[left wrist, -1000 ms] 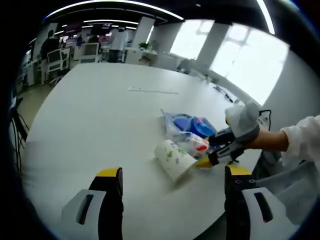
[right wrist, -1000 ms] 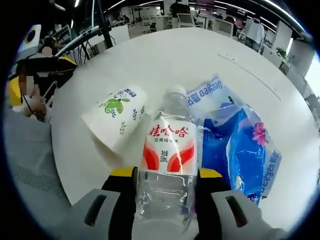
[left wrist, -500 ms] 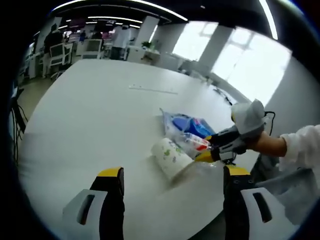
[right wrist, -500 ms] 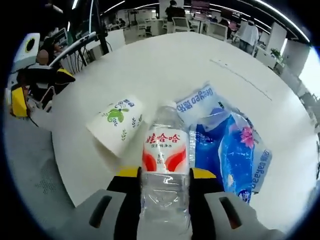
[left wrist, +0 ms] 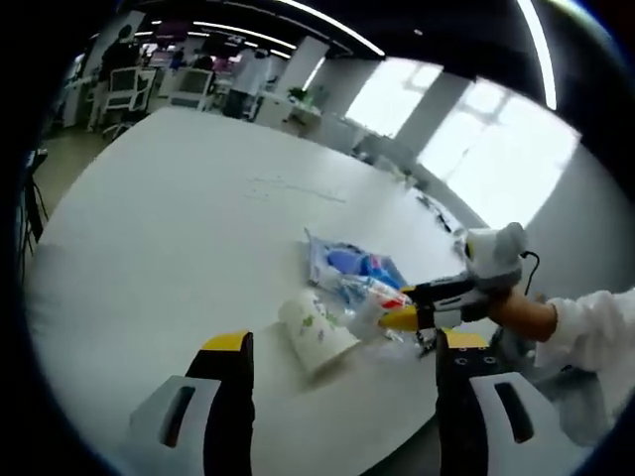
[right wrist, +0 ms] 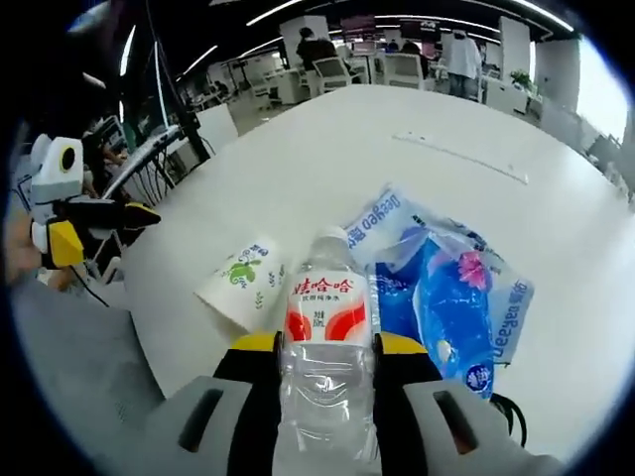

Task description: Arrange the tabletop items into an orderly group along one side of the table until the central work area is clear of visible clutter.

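A large white desk (right wrist: pixel 327 149) carries the things; near its edge a white paper cup (right wrist: pixel 243 286) with a green leaf print lies on its side. At three o'clock from the cup lies a blue plastic packet (right wrist: pixel 451 297); far off at twelve o'clock rests a thin pale strip (right wrist: pixel 458 159).

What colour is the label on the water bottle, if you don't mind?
Red and white, on the water bottle; clearest in the right gripper view.

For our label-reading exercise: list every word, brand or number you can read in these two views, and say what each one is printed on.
"Deeyeo": on the blue-and-white pack, along its upper edge and again, upside down, at its right end.
Red label on the water bottle: Chinese characters, too small to read.
Paper cup: leaf print and a small mark, not readable.
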Demonstrator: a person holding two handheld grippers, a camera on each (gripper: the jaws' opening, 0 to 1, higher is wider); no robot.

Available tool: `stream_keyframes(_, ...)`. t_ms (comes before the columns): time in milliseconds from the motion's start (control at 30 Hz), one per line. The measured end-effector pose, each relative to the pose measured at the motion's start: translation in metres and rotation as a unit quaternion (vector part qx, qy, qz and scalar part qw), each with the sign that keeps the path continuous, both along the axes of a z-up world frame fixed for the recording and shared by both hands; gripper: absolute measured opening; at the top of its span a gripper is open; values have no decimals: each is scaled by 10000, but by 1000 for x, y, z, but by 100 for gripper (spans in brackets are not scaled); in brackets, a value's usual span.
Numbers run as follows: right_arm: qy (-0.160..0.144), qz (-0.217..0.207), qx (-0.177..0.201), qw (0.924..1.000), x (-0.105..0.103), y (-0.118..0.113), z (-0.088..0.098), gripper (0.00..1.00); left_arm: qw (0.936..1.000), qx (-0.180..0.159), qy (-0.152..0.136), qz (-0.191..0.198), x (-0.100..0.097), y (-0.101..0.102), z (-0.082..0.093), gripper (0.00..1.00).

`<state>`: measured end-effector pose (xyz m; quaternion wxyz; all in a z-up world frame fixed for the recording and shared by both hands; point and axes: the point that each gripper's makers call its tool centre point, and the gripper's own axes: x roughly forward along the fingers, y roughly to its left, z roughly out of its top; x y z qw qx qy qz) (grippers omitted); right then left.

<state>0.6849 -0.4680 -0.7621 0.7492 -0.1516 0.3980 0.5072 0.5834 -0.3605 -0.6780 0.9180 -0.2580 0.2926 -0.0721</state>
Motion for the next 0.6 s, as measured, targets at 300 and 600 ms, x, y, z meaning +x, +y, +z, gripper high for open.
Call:
stream_keyframes(300, 118, -317, 648, 9973, 4, 0, 31, 31, 9980, -627, -52, 94, 40, -20, 11, 66)
stream_keyframes(600, -342, -109, 960, 9947, 6, 1, 73, 31, 9972, -745, -53, 51, 60, -33, 15, 65)
